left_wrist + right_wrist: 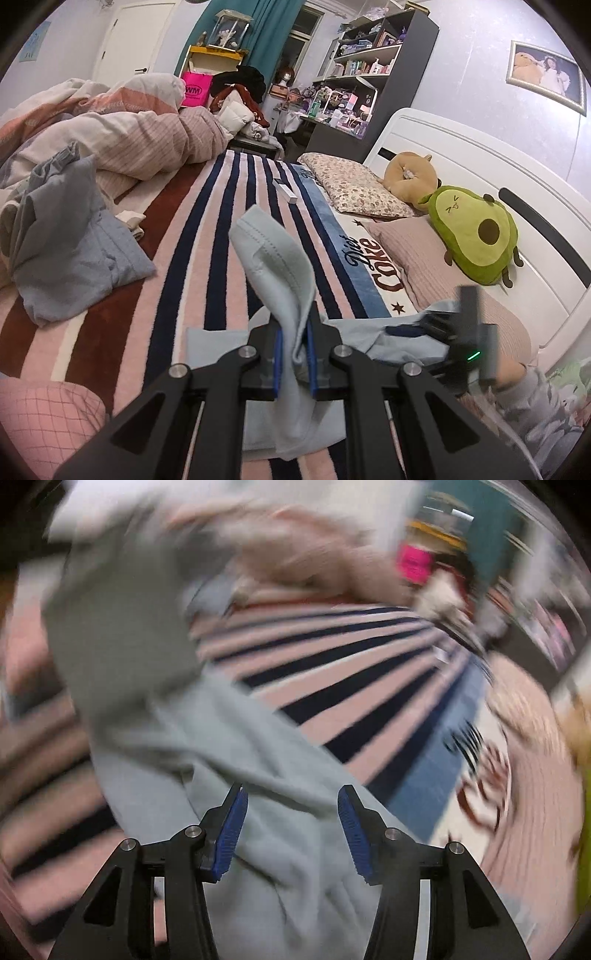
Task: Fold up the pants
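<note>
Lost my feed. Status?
Left gripper shut on pants. Right gripper open over them. Striped blanket ahead bare.

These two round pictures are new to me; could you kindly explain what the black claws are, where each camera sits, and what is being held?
Each picture comes from a fisheye camera fixed on a hand-held two-finger gripper, looking forward along its fingers; a person holds one in each hand. The left wrist view shows the left gripper shut on a fold of the light blue pants, lifted above a striped blanket on a bed. Nearby lie a blue garment, a floral pillow and an avocado plush. The right gripper shows at that view's right edge. The right wrist view is blurred; there the right gripper stands open, its blue pads apart, with the pants lying between and below them, not pinched.
</note>
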Motion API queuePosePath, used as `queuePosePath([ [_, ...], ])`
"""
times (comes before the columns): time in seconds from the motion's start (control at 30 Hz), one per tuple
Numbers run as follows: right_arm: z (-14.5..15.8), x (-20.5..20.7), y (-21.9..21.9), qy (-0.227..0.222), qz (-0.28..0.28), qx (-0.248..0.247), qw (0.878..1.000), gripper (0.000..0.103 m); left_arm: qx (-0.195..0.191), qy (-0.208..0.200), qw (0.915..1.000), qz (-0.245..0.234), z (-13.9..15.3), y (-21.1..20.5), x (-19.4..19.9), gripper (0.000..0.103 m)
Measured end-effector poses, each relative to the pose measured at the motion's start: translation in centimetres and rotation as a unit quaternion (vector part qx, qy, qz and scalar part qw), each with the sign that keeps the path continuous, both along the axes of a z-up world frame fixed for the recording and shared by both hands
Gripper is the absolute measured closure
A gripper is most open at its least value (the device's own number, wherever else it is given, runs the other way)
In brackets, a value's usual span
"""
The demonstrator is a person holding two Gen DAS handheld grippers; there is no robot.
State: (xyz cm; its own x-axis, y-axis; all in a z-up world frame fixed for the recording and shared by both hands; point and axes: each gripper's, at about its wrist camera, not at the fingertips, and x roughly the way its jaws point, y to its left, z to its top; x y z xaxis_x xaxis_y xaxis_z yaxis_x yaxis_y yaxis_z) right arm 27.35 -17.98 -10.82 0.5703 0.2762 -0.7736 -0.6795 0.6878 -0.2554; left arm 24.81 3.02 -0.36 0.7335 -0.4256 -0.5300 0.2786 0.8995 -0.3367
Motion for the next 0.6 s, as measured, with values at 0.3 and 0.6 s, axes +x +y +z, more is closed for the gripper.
queuePosePath([
  [0.3,-3.7,2.7,2.9,0.051,0.083,-0.056,0.994,0.071,-0.003,0.020,0.9998,-0.001,-1.3,0.1,0.8,0.095],
  [0.6,-1.5,-1.6,-0.2,0.032,0.047,0.016,0.998,0.100,0.001,0.022,0.9997,-0.004,-1.5,-0.3,0.8,0.095],
])
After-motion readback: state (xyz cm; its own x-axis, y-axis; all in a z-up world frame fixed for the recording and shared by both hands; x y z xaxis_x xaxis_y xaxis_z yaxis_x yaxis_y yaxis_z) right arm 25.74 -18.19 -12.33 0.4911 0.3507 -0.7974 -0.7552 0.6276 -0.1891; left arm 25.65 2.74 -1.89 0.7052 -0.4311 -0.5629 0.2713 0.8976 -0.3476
